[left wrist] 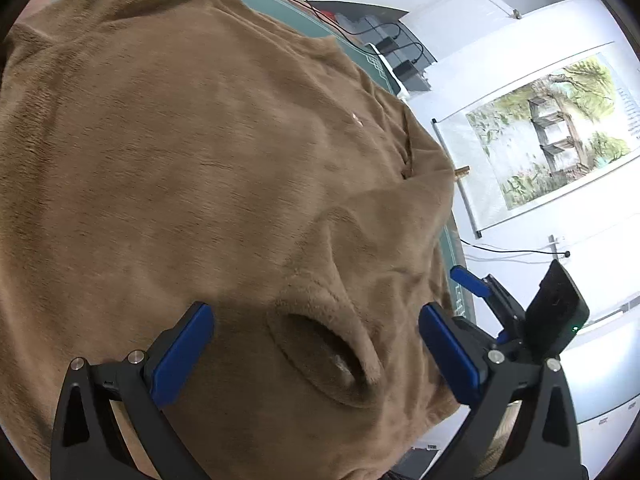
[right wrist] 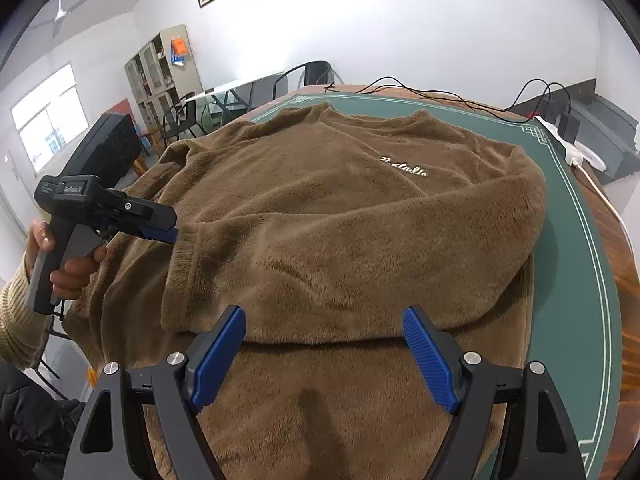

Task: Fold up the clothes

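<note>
The left gripper (left wrist: 316, 344) stood wide, holding nothing, its 2 blue pads either side of a sleeve cuff (left wrist: 326, 354) whose open mouth faced the camera. The right gripper (right wrist: 324, 354) was also spread wide and empty, poised just above the sleeve (right wrist: 360, 264) folded across the brown fleece sweater (right wrist: 320, 184). That sleeve's long axis ran across the right gripper's line of reach, from the shoulder at the right to the cuff at the left, where the left gripper's fingers came in beside it. The sweater lay front up on the green mat (right wrist: 576, 248), collar at the far side. The left gripper looked nearer the cuff, so the next grasp probably fell to it.
</note>
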`<state>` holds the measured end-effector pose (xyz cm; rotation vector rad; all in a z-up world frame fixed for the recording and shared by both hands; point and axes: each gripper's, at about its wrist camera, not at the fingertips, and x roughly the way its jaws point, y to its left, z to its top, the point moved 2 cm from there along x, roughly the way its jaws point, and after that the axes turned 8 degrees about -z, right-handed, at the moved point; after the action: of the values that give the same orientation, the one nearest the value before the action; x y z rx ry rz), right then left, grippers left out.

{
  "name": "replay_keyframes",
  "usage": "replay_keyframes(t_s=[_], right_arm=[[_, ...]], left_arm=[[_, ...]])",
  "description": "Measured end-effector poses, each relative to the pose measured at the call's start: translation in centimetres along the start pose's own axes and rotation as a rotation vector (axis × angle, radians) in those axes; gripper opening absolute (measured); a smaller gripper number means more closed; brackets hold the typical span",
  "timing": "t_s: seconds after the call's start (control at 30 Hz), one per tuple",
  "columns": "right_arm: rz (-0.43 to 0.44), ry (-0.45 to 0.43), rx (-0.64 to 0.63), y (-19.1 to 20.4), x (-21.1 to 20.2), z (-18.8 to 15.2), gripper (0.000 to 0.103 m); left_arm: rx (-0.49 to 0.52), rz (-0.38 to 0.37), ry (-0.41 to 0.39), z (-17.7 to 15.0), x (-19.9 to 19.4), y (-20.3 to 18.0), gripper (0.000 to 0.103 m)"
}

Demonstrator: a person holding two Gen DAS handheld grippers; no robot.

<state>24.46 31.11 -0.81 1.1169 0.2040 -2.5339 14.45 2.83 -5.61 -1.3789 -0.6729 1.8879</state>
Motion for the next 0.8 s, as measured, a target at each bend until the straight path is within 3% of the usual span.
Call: replay_keyframes(t_s=[0.17, 0.23, 0.27, 0.3, 0.37, 0.47, 0.57, 0.7, 0.8], right_arm=[[0.004, -0.006, 0.035, -0.8, -0.1, -1.1, 0.083], [-0.008, -0.010, 0.040, -1.0, -0.2, -1.4, 0.083], [-0.014, -0.012, 0.043, -1.2, -0.2, -1.5, 0.083], [-0.020, -0.015, 0.047, -1.5, -0.3, -1.6, 0.083], [-0.032, -0.023, 0.058, -2.1, -0.7, -1.9, 0.083], [-0.063, -0.036, 0.075, -3.4, -1.2, -2.1, 0.083], [-0.127, -0.049, 0.074, -4.9, -1.8, -2.1, 0.083], [-0.219, -0.066, 0.076, -7.5, -2.6, -1.3, 0.083], [-0.257, -0.080, 0.091, -9.2, -3.0, -0.4, 0.083]], left_arm=[[0.017, 0.075, 0.031, 0.0, 1.9, -1.0, 0.103], [0.028, 0.062, 0.031, 0.1, 2.2, -1.7, 0.101], [0.032, 0.056, 0.033, 0.2, 2.3, -2.0, 0.086], [0.053, 0.068, 0.052, 0.2, 2.6, -2.5, 0.053], [0.072, 0.070, 0.087, 0.4, 3.0, -3.2, 0.012], [0.112, 0.084, 0.070, 0.7, 2.2, -4.8, 0.012], [0.171, 0.069, -0.015, 2.0, -1.1, -7.4, 0.012], [0.264, 0.039, -0.222, 4.7, -8.1, -10.9, 0.012], [0.272, 0.059, -0.361, 6.9, -12.2, -11.3, 0.012]])
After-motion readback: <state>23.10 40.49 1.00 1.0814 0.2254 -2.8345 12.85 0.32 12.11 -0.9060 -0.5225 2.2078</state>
